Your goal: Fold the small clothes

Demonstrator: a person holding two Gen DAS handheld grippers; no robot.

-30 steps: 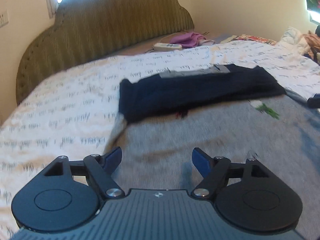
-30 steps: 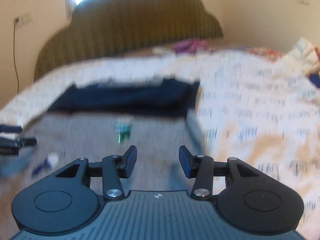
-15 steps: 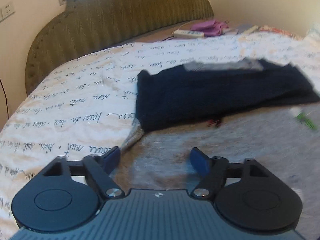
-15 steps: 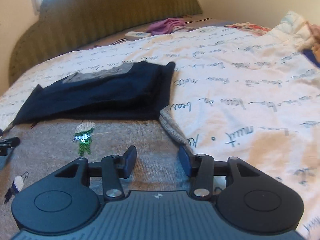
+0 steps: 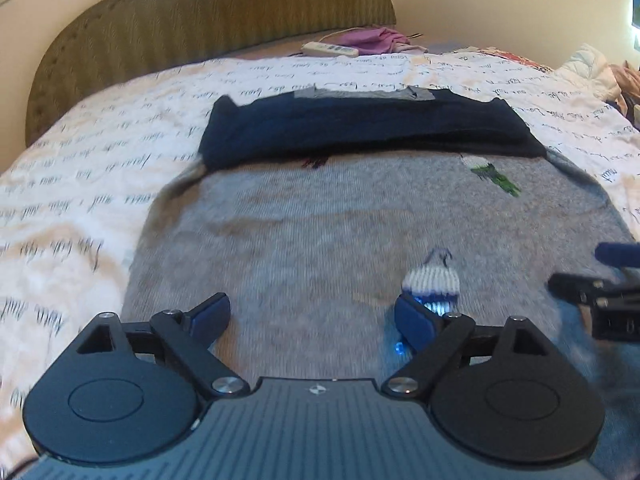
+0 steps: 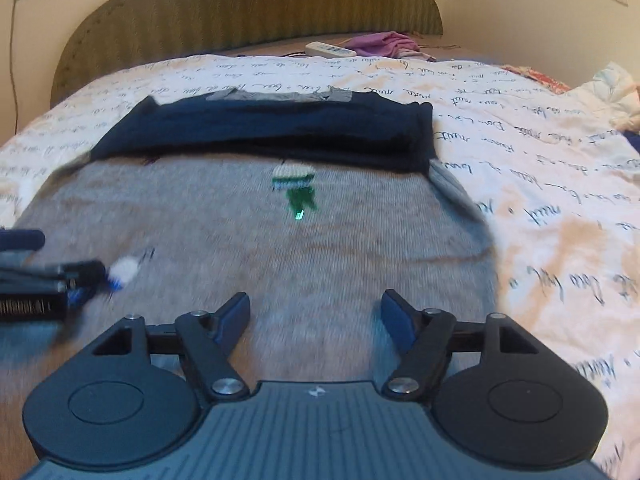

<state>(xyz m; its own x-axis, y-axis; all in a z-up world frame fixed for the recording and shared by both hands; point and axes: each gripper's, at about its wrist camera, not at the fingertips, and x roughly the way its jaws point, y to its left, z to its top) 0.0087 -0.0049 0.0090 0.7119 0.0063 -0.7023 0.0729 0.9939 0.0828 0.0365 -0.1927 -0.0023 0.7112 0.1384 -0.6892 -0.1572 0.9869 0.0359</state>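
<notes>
A small grey knitted sweater (image 5: 320, 232) with little embroidered figures lies flat on the bed; it also shows in the right wrist view (image 6: 248, 240). Its far part is dark navy (image 5: 360, 128), folded across (image 6: 272, 136). My left gripper (image 5: 312, 316) is open and empty, low over the sweater's near left part. My right gripper (image 6: 316, 316) is open and empty, low over its near right part. Each gripper shows at the edge of the other's view, the right one (image 5: 600, 300) and the left one (image 6: 40, 280).
The bed has a white cover with script print (image 5: 100, 184) and an olive padded headboard (image 5: 224, 12). A purple cloth (image 5: 372, 38) and a white power strip (image 5: 330, 49) lie near the headboard. More laundry is piled at the far right (image 5: 592, 72).
Both grippers have drawn back toward the sweater's near edge and turned inward. More of the grey sweater shows now. Both stay open and empty.
</notes>
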